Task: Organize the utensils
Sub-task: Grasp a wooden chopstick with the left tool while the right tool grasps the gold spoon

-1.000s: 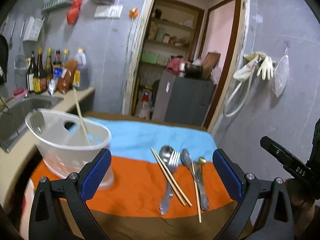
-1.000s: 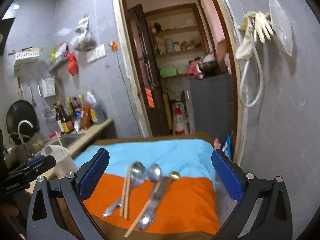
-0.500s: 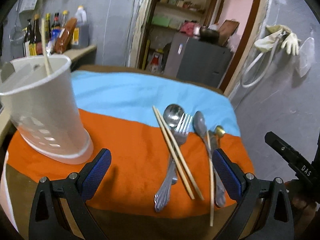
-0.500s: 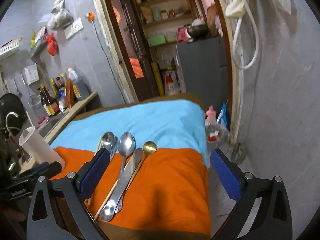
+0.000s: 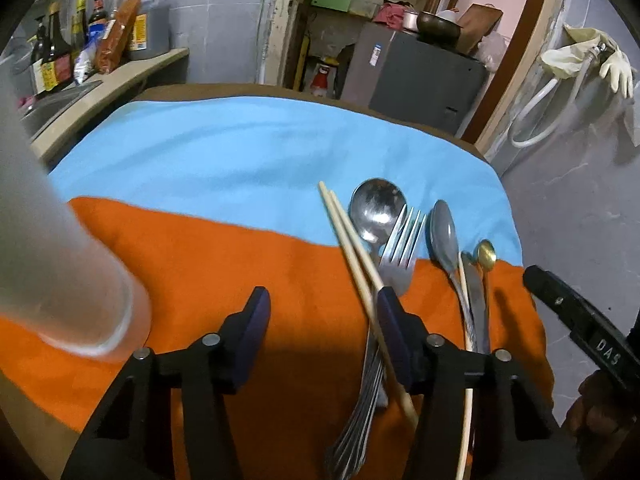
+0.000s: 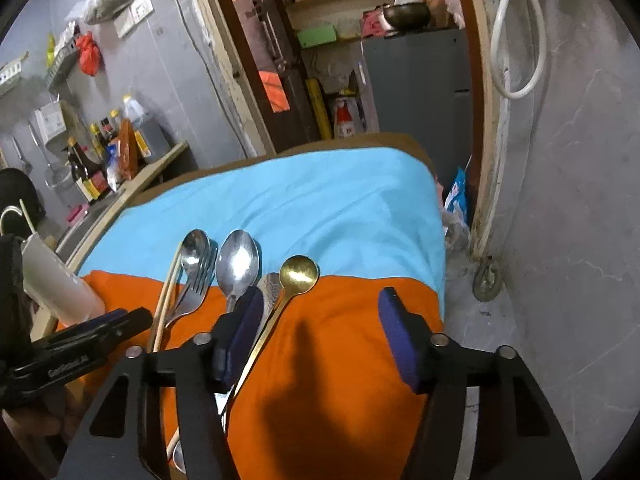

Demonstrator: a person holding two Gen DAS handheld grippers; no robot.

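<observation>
Though both my jaws stand parted with nothing between them, they are narrower than a second ago. My left gripper (image 5: 322,314) has dropped low over the orange band of the cloth (image 5: 240,148), its right pad (image 5: 390,312) just beside the pair of chopsticks (image 5: 352,248). My right gripper (image 6: 316,320) is equally low, its left pad (image 6: 240,324) over the knife (image 6: 270,286) and just beside the gold spoon (image 6: 298,274). Seen from the left wrist, white letters "DAS" show on the right tool's black body; from the right wrist, the left tool's lettering is too blurred to read.

The utensils lie in a row near the cloth's right edge, across the seam of orange and blue: chopsticks, fork (image 5: 402,246) over a round spoon (image 5: 376,210), an oval spoon (image 5: 444,234), a single chopstick (image 5: 466,344), the knife, the gold spoon. They have not moved; they only loom nearer. The white cup (image 5: 52,264) stands by the left edge, now a blur close to my left lens, a chopstick (image 6: 27,216) standing in it. Beyond, bottles (image 5: 80,40) line the counter; their labels are unreadable.
</observation>
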